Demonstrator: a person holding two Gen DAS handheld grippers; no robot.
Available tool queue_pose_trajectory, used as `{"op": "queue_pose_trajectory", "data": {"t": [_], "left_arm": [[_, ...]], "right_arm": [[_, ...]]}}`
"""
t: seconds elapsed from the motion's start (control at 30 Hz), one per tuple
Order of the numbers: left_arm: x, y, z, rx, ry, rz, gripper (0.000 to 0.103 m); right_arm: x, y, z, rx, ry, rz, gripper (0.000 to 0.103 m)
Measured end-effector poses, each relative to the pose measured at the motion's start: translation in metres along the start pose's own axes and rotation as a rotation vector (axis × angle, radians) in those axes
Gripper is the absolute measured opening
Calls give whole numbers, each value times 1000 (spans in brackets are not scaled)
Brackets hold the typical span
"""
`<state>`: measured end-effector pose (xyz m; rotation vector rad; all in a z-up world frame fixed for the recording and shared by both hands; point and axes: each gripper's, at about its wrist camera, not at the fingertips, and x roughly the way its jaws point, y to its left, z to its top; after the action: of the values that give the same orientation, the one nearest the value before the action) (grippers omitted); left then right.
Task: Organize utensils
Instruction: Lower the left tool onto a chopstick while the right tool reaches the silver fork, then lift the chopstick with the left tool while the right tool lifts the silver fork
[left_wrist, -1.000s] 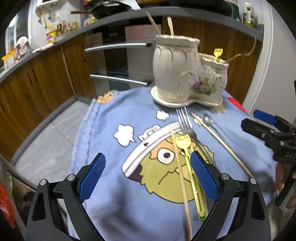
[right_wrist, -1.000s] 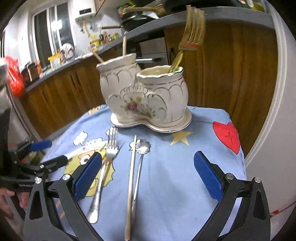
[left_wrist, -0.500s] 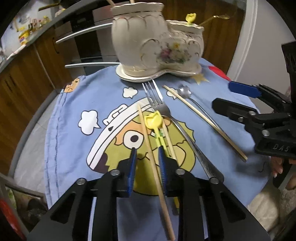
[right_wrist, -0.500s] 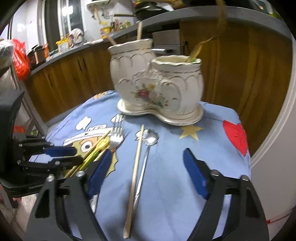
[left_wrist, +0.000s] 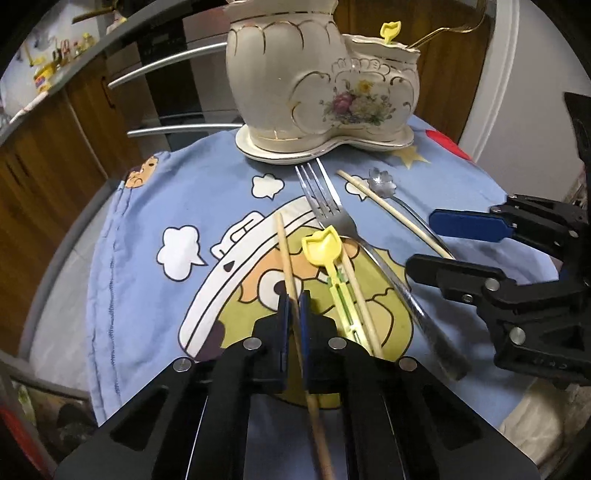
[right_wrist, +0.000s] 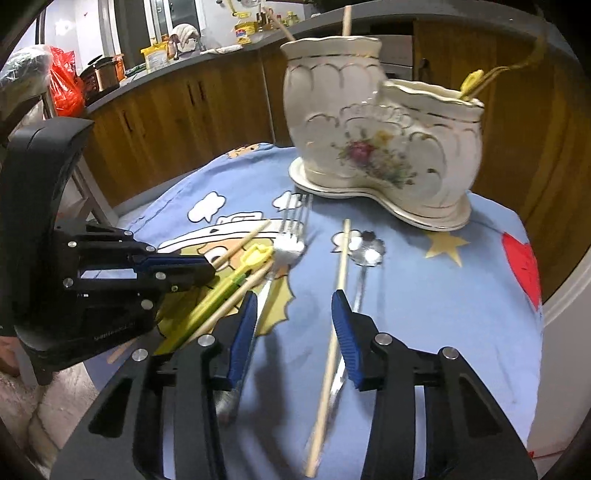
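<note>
left gripper (left_wrist: 292, 314) pinched on wooden chopstick (left_wrist: 286, 254), stick between pads, tip ahead | right gripper (right_wrist: 294, 332) spread over fork (right_wrist: 291, 240) handle | we lift level, then tip into ceramic holder (left_wrist: 321, 74) beyond fingertips

Wooden chopstick (left_wrist: 287, 254) pinched in left tongs (left_wrist: 292, 314); steel fork (left_wrist: 334, 218), spoon (left_wrist: 384, 182) flat on cloth

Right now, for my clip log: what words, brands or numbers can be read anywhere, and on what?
None reads with certainty.
Embossed lettering on the right gripper body: too blurred.
Pale lettering on the left gripper body: upside down, blurred.
Background packets: print too small.
</note>
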<state>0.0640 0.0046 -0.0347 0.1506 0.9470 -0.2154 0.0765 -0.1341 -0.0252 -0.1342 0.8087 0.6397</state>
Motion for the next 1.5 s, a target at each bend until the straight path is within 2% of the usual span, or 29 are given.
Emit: {"op": "queue_pose_trajectory", "data": {"t": [0.1,0.17,0.3,0.53,0.67,0.87,0.97,1.1,1.5], "left_arm": [[-2,8,-3,-25,-14,-7,5],[-3,11,-5,-27,-19,-4,5],[-4,15,-7,-33,-24,-10,5],[-3,16,-6,-33,-28,-17,5],[0,14,-3,-23,-32,-3,5],[-3,19,-3,-52,-58,-4,5],[-15,23,-2,-75,-107,-7,5],[-37,28,2,-105,-213,-25,5],[-92,42,12,-203,-563,-99,5]], "right_arm": [[7,7,4,-13,12,5,35],[13,12,6,-27,24,-1,26],[25,17,10,-40,50,-26,18],[36,19,16,-33,62,-63,14],[34,12,17,4,53,-32,6],[14,3,18,37,-21,-19,5],[1,0,18,54,-72,12,5],[-21,-2,19,63,-164,40,5],[-80,4,25,37,-520,4,5]]}}
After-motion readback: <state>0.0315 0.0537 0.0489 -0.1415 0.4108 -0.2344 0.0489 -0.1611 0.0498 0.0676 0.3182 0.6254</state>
